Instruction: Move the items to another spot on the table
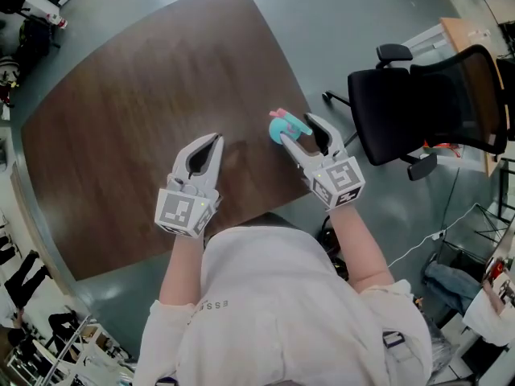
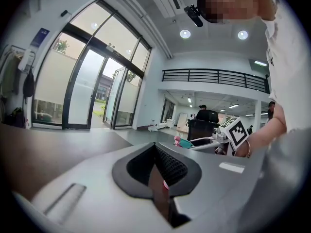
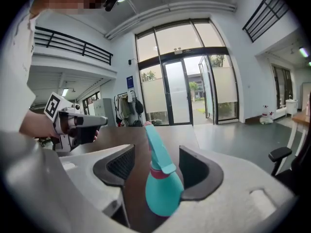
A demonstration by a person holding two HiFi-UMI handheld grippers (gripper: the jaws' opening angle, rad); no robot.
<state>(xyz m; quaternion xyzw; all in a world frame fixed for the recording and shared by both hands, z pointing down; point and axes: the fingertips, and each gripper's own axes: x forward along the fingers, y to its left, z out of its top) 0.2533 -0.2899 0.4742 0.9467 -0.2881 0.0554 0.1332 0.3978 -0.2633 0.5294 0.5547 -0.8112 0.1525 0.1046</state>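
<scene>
- R gripper (image 3: pixel 156 152): jaws wide apart, released; teal spray bottle (image 3: pixel 163 188) w/ pink collar stands between them, pads not pressing on it.
- L gripper (image 2: pixel 155 149): jaws clenched together, nothing in them; hovers over table's near middle.
- Bottle sits on dark wood table (image 1: pixel 145 95), near its right edge, office chair (image 1: pixel 418 103) beyond.
- Progress, my guess: bottle not gripped now, so either set down at its spot or about to be picked; can't tell which. No other items seen on the table.
</scene>
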